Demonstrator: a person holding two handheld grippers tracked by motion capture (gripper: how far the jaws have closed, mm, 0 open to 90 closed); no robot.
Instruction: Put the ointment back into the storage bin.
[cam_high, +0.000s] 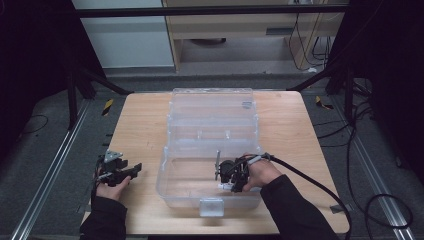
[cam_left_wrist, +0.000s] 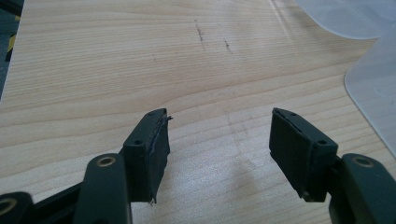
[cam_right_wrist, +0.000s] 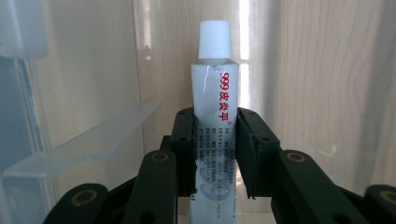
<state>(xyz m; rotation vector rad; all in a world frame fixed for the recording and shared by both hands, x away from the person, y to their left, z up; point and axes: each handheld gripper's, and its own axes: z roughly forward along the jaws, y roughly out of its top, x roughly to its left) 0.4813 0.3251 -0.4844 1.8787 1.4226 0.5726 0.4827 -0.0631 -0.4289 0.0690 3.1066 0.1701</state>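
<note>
A clear plastic storage box (cam_high: 210, 150) stands open in the middle of the wooden table, its lid tipped back. My right gripper (cam_high: 226, 176) is inside the box's front section, shut on a white ointment tube (cam_right_wrist: 215, 102) with red print and a white screw cap; the cap end points away from the jaws toward the box floor. My left gripper (cam_high: 131, 171) rests low over bare wood to the left of the box, open, with nothing between its fingers (cam_left_wrist: 154, 144).
The box has a white latch (cam_high: 211, 206) at its front wall and a translucent divider (cam_right_wrist: 88, 140) inside. The box's rounded edge (cam_left_wrist: 373, 98) lies just right of the left gripper. Dark floor, rails and cables surround the table (cam_high: 145, 125).
</note>
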